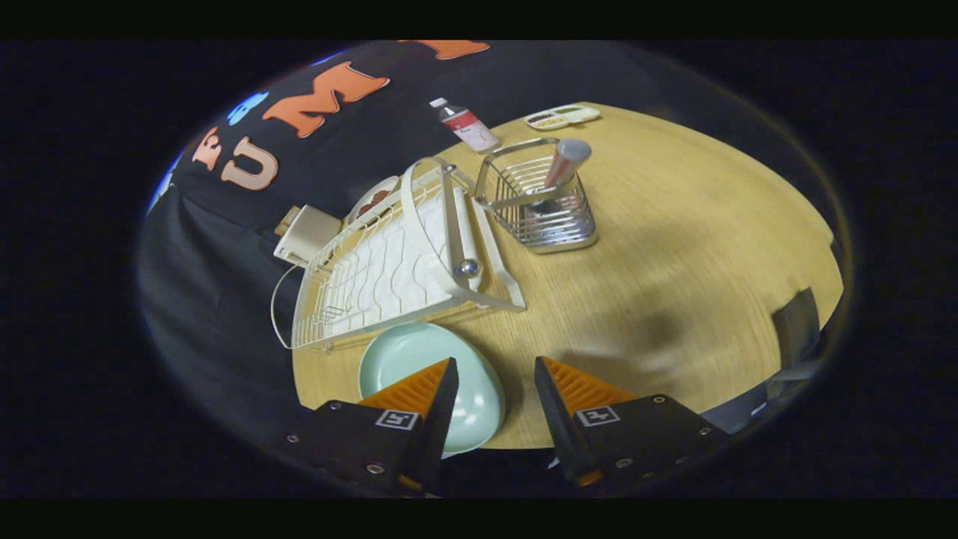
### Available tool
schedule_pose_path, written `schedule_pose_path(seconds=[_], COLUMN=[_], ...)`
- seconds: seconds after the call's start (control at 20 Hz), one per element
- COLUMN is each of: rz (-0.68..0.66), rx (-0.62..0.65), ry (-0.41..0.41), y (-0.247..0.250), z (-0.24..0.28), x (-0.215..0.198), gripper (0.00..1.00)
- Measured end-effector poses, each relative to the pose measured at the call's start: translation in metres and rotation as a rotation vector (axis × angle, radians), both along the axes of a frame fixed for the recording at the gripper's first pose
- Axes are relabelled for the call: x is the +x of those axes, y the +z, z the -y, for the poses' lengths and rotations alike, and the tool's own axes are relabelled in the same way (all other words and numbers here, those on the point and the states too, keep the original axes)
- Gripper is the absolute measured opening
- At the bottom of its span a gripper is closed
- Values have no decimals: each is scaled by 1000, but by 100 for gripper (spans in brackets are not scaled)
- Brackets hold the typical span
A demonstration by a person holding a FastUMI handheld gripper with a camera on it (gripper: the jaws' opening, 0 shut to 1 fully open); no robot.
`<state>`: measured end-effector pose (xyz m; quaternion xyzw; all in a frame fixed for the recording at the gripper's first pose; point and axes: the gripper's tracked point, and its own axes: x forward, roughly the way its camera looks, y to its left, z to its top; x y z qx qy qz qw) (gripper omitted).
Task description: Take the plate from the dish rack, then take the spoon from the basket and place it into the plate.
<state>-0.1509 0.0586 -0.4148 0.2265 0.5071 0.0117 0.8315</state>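
Observation:
A pale green plate (pixel 419 367) lies flat on the wooden table (pixel 673 247), just in front of the white wire dish rack (pixel 389 262). My gripper (pixel 494 374) hovers above the table with its fingers apart and nothing between them. The left finger (pixel 423 389) overlaps the plate's near right part; the right finger (pixel 572 385) is over bare wood. Beyond the fingers stands a chrome wire basket (pixel 539 202) with the spoon (pixel 565 161) upright in it, its grey handle sticking out of the top.
A small bottle with a red label (pixel 468 123) stands behind the basket near the table's far edge. A flat white and green object (pixel 561 116) lies at the far rim. A cream box (pixel 307 233) sits beside the rack.

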Motion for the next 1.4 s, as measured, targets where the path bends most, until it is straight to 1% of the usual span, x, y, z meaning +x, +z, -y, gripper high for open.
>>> schedule_pose_path(seconds=[0.05,0.15,0.2,0.4,0.5,0.7,0.75,0.9,0.95,1.0,1.1,1.15,1.3,1.4], rz=[45,147,189,307,354,425,437,467,474,480,505,510,512,511], rx=[-32,-98,-134,-248,-289,-390,-407,-439,-450,-466,-488,-476,-452,-449], ry=[5,16,25,43,50,79,91,118,127,129,122,127,139,130], y=[7,21,25,43,50,57,58,57,56,56,61,62,60,65], z=[9,26,34,59,67,78,79,79,79,80,83,79,72,74], x=[8,26,33,53,61,78,81,89,92,95,101,102,105,111], gripper=[67,73,74,74,71,56,51,42,37,34,22,17,16,16])
